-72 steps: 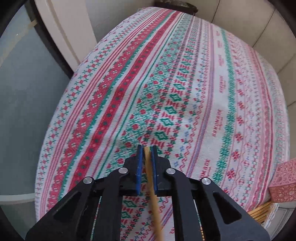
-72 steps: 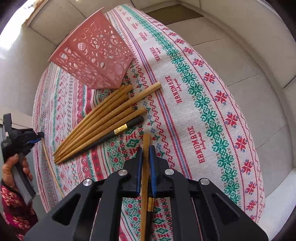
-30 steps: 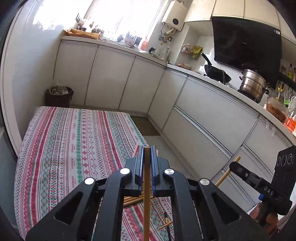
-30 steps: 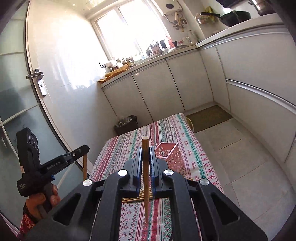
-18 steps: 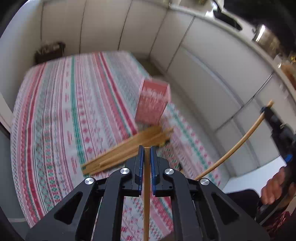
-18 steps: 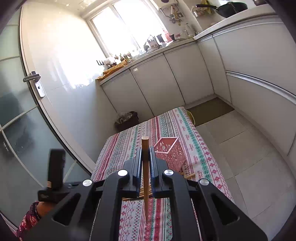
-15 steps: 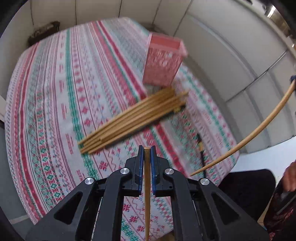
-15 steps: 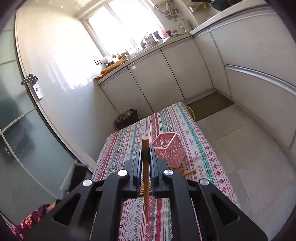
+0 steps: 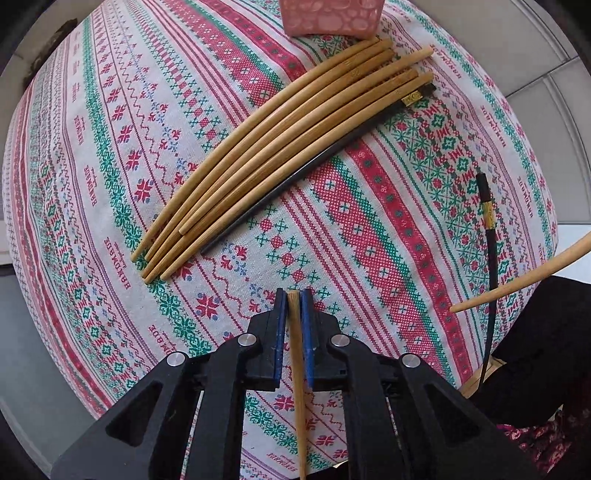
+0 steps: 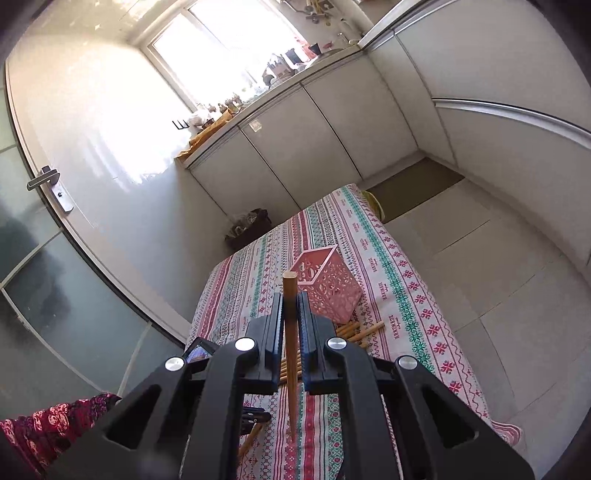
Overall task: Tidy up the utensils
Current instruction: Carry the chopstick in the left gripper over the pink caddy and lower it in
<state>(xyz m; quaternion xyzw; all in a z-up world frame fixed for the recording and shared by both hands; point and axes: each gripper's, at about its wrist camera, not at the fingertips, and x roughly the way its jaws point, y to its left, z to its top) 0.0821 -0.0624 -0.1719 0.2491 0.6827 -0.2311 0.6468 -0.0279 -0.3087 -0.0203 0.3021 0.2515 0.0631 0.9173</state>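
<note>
Chopstick clamped in left tool pointing down over bare desk cloth, chopstick bundle beyond, pink basket at far edge, black chopstick overhanging right edge, right tool pinching another chopstick above.

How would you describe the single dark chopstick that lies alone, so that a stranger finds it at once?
Start at the patterned tablecloth, with the pink perforated basket at its far edge and the bundle of chopsticks below it. The lone black chopstick lies apart near the right edge, with a gold band.
</note>
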